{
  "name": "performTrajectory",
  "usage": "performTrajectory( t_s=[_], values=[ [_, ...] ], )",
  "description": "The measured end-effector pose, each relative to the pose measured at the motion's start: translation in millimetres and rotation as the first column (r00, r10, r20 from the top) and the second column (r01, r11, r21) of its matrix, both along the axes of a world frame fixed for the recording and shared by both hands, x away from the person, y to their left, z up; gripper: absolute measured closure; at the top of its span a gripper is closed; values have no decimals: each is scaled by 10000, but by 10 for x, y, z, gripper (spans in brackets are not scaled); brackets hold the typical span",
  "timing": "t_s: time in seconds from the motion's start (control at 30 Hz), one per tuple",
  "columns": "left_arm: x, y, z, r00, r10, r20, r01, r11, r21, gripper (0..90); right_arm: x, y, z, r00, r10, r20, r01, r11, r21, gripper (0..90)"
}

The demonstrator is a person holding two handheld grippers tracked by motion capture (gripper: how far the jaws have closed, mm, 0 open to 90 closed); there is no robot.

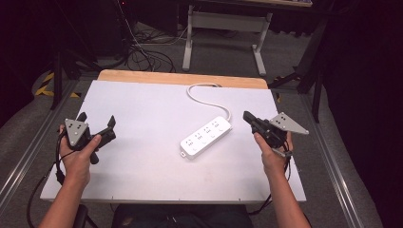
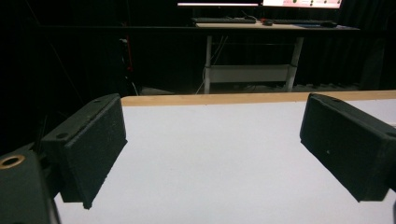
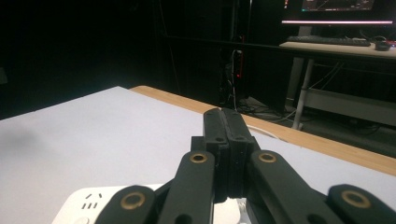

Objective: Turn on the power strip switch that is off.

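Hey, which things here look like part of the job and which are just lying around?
Likely part of the job:
- power strip with its cord
- left gripper, open
- right gripper, shut
- white board

Just around:
- desk frame behind
- floor cables
- keyboard on a far desk

Both grippers are black. The left gripper (image 1: 97,124) carries a grey three-cornered plate (image 1: 76,128) dotted with holes and has broad, rough-faced pads (image 2: 95,147). The right gripper (image 1: 249,117) has brass-ringed pivots (image 3: 199,158) on its linkage. Black cables (image 1: 40,187) trail behind. Forearms are bare.
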State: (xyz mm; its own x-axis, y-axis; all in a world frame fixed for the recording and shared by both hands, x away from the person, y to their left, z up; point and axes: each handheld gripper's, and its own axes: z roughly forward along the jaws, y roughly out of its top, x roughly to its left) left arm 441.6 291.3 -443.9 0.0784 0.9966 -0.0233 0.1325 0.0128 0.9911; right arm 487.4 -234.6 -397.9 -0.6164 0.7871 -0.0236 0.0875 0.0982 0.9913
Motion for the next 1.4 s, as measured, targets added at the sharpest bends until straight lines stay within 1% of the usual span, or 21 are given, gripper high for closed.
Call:
performTrajectory(
  t_s=[0.2,0.3,0.37,0.6,0.67,0.73,0.97,1.07,1.17,1.2,1.27,1.4],
  values=[
    [3,-4,0,10000,13,21,-13,10000,24,79,-25,-99,-17,9998,-200,2,200,9998,98,886],
    [3,-8,1,10000,20,17,-20,10000,30,81,-33,-112,-15,9997,-248,-1,248,9996,157,880],
    [3,-7,1,10000,19,10,-19,10000,29,81,-36,-113,-16,9996,-266,34,266,9996,104,871],
    [7,-7,-1,10000,13,31,-13,10000,26,81,-40,-122,-19,9996,-286,-30,287,9992,281,809],
    [7,-7,0,10000,8,23,-8,10000,27,81,-38,-131,-22,9994,-339,-23,339,9991,247,778],
    [8,-8,-1,10000,15,24,-15,10000,24,81,-39,-135,-25,9993,-374,-43,375,9988,318,769],
    [5,-16,-2,10000,-6,22,6,10000,23,81,-39,-147,-36,9991,-431,-60,432,9985,321,734],
    [8,-15,-3,10000,-5,18,5,10000,21,81,-38,-152,-39,9989,-459,-60,461,9984,327,706],
    [8,-16,-2,10000,-9,23,9,10000,-11,81,-41,-161,-48,9984,-561,-97,565,9976,398,687],
    [8,-15,-2,10000,-13,19,13,10000,-2,81,-39,-171,-53,9983,-579,-62,581,9977,340,680],
    [10,-19,-3,10000,-27,11,27,10000,-34,81,-43,-180,-57,9976,-684,-83,687,9968,420,662],
    [14,-19,-2,10000,-70,-8,70,10000,-6,81,-39,-186,-67,9967,-813,-54,814,9958,424,610]
  ],
)
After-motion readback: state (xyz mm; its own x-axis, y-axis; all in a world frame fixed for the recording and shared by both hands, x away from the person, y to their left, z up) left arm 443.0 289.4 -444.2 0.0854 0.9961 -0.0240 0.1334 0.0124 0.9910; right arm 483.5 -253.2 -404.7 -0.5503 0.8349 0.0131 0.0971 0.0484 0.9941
